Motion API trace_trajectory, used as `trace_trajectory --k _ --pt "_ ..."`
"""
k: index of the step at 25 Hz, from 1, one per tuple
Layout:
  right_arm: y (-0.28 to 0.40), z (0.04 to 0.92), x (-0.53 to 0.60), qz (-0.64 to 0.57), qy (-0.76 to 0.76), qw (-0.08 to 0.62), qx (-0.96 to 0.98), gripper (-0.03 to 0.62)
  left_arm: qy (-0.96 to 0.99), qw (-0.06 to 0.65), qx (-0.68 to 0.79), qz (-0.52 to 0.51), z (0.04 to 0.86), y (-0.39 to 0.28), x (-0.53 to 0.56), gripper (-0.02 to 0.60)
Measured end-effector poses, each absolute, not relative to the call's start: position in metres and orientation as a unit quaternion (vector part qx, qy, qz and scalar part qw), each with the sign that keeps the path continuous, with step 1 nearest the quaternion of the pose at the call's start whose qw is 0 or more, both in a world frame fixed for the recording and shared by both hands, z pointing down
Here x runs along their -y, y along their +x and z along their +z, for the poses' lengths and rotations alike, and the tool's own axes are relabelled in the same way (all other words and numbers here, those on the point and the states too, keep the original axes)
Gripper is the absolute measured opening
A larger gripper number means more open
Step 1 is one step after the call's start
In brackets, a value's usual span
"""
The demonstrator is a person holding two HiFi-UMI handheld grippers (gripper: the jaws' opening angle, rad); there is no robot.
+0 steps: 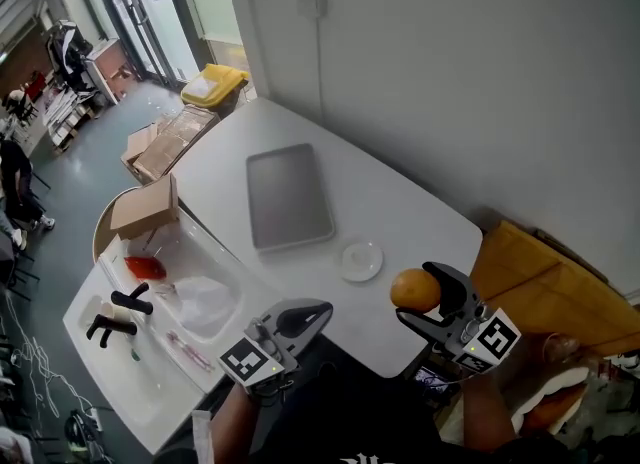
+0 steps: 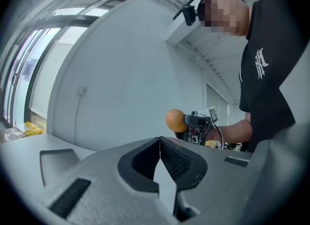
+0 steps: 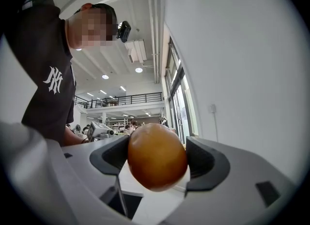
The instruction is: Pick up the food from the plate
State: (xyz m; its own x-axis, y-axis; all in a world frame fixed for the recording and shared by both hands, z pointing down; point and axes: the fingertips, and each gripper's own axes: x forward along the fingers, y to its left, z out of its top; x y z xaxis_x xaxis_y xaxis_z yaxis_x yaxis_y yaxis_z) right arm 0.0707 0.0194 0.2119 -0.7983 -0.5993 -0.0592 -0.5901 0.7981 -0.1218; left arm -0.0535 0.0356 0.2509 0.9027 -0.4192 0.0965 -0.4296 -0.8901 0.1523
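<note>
Because the head view looks steeply down, it gives the layout best. The white table (image 1: pixel 400 202) carries a grey tray (image 1: pixel 288 197) near its middle and a small white plate (image 1: pixel 360 261) towards its near edge. The plate is bare. The food (image 1: pixel 413 290), a round orange-brown piece, sits in the right gripper (image 1: pixel 426 298), lifted clear of the plate and held over the table's near right corner. One jaw is on each side of it, so the grip looks meant to carry it by its widest part. The left gripper (image 1: pixel 316 311) hangs at the table's near edge, well apart from the plate. It seems parked out of the way, since one gripper is enough for this pick.

In the left gripper view, the left gripper (image 2: pixel 160 145) has its jaws pressed together along a single seam with nothing between them. Beyond them the food (image 2: pixel 174 120) shows in the air, with the right gripper (image 2: pixel 186 120) clamped on it.

In the right gripper view, the right gripper (image 3: pixel 157 158) is parted only as wide as the food (image 3: pixel 156 157), which fills the gap and touches both ribbed pads. Its lower curve bulges below the jaws, so I judge the hold firm but not deep. The pick itself appears done.
</note>
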Motion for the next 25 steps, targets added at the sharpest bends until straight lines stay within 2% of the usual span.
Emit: trace_trajectory --k 9,18,25 --pt "0.022 0.234 -0.080 -0.049 -0.328 0.016 -0.943 0.351 0.979 0.082 0.186 0.007 0.262 -0.083 -0.089 0.008" --pt "0.042 0.228 -0.112 -0.053 -0.347 -0.009 -0.936 0.351 0.983 0.073 0.170 0.015 0.239 -0.065 -0.117 0.008" --pt "0.064 0.217 -0.117 -0.059 -0.338 0.021 -0.939 0.350 0.984 0.055 0.168 0.030 0.228 -0.038 -0.131 0.008"
